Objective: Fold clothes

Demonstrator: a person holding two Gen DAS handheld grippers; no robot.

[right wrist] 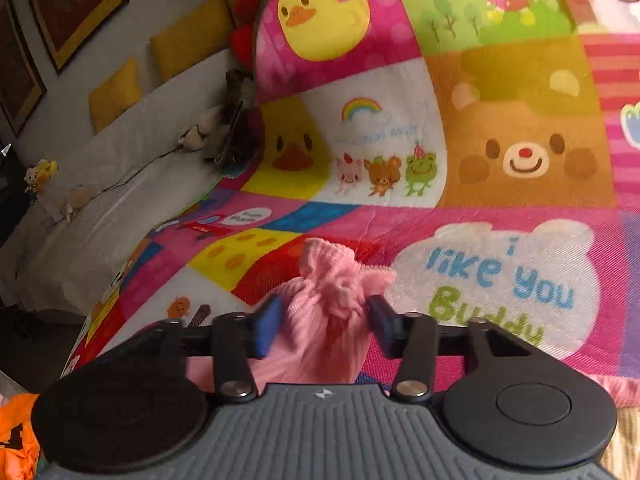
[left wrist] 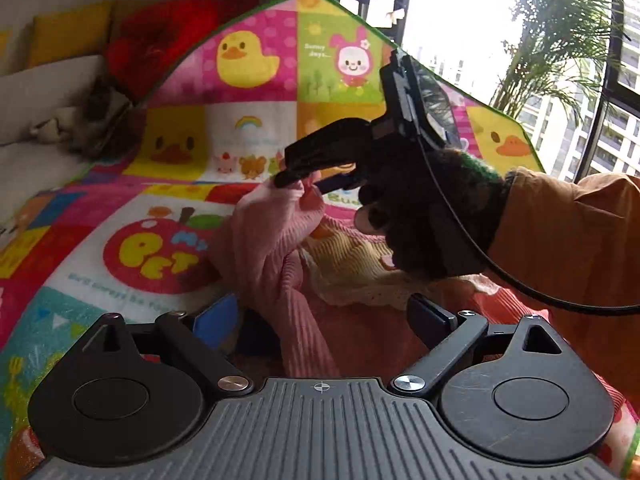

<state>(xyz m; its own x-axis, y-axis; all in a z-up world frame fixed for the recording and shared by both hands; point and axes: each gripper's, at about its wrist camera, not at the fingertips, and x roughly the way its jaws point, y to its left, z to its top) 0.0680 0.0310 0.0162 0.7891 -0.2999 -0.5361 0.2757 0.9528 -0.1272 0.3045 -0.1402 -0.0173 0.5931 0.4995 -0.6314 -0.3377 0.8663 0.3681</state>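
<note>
A pink ribbed knit garment [left wrist: 276, 248] with a cream and yellow frilled part [left wrist: 352, 268] lies bunched on a colourful cartoon play mat [left wrist: 160, 208]. My right gripper [left wrist: 304, 184] shows in the left wrist view, held by a gloved hand, shut on a bunched end of the pink garment and lifting it. In the right wrist view the pink fabric [right wrist: 328, 312] is pinched between the right gripper's [right wrist: 324, 320] blue-padded fingers [right wrist: 266, 328]. My left gripper [left wrist: 328, 320] is open, its fingers on either side of the garment's lower folds.
The mat [right wrist: 500, 240] covers a white sofa [right wrist: 132, 148] with yellow cushions [right wrist: 188, 36] and soft toys. A red cushion [left wrist: 160, 44] lies behind the mat. An orange cloth [right wrist: 16, 432] sits at the lower left. A window with a palm [left wrist: 560, 40] is at the right.
</note>
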